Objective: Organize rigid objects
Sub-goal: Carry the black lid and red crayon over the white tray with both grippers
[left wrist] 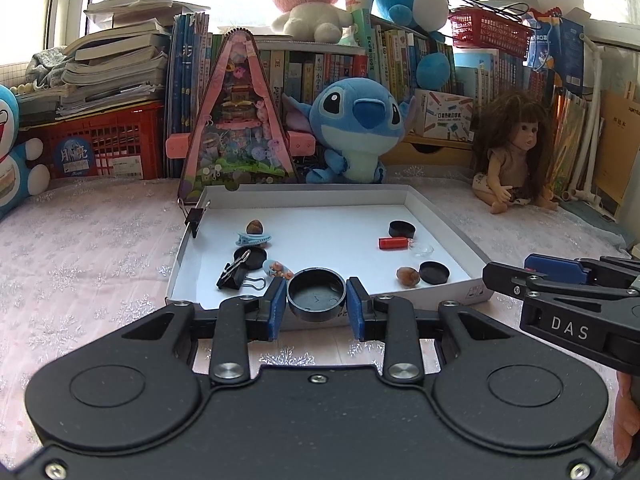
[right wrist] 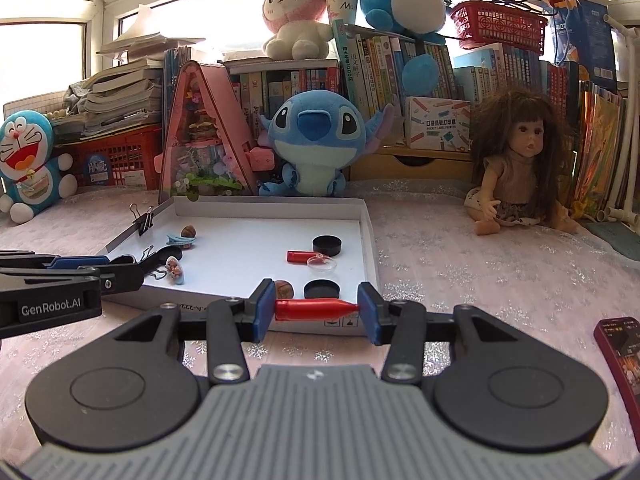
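Note:
My left gripper point(left wrist: 316, 304) is shut on a round black cap point(left wrist: 316, 294), open side up, at the near edge of the white tray point(left wrist: 440, 224). My right gripper point(right wrist: 316, 308) is shut on a red bullet-shaped piece point(right wrist: 316, 309), held crosswise at the near edge of the tray point(right wrist: 368, 236). In the tray lie black caps point(left wrist: 401, 229) point(left wrist: 434, 272), a second red piece point(left wrist: 393, 243), a clear lid point(left wrist: 422, 249), nuts point(left wrist: 408, 276) point(left wrist: 254, 226), a blue hair clip point(left wrist: 253, 239) and a black binder clip point(left wrist: 234, 274). The right gripper also shows at the right of the left wrist view point(left wrist: 560, 280).
Another binder clip point(left wrist: 196, 216) grips the tray's left wall. Behind the tray stand a blue plush point(left wrist: 356, 128), a pink triangular toy case point(left wrist: 238, 112), a doll point(left wrist: 516, 148) and shelves of books. A red phone point(right wrist: 620, 356) lies at the right on the lace cloth.

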### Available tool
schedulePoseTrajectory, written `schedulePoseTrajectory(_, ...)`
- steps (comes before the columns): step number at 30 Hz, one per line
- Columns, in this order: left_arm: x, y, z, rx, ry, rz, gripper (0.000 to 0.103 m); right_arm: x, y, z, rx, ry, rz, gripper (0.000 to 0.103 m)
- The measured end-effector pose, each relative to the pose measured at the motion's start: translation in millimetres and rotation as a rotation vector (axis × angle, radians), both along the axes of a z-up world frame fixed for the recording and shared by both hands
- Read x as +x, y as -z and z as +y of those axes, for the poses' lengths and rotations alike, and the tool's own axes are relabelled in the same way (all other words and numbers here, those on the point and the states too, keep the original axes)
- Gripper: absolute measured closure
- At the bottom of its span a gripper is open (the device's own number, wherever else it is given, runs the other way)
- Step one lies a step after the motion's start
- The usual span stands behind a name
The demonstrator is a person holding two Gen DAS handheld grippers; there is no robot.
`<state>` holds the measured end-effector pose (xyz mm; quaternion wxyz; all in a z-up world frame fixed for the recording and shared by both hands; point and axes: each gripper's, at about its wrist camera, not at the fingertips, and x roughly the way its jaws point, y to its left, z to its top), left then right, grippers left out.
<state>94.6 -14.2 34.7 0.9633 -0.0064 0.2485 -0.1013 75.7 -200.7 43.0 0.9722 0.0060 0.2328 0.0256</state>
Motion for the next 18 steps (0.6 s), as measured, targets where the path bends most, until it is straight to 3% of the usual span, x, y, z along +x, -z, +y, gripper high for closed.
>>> schedulePoseTrajectory(18, 36.1, -2.6, -5.8, -0.021, -0.027, -0.018, 0.073, 31.9, -7.6, -5.6, 0.002, 0.009, -0.058, 0.053)
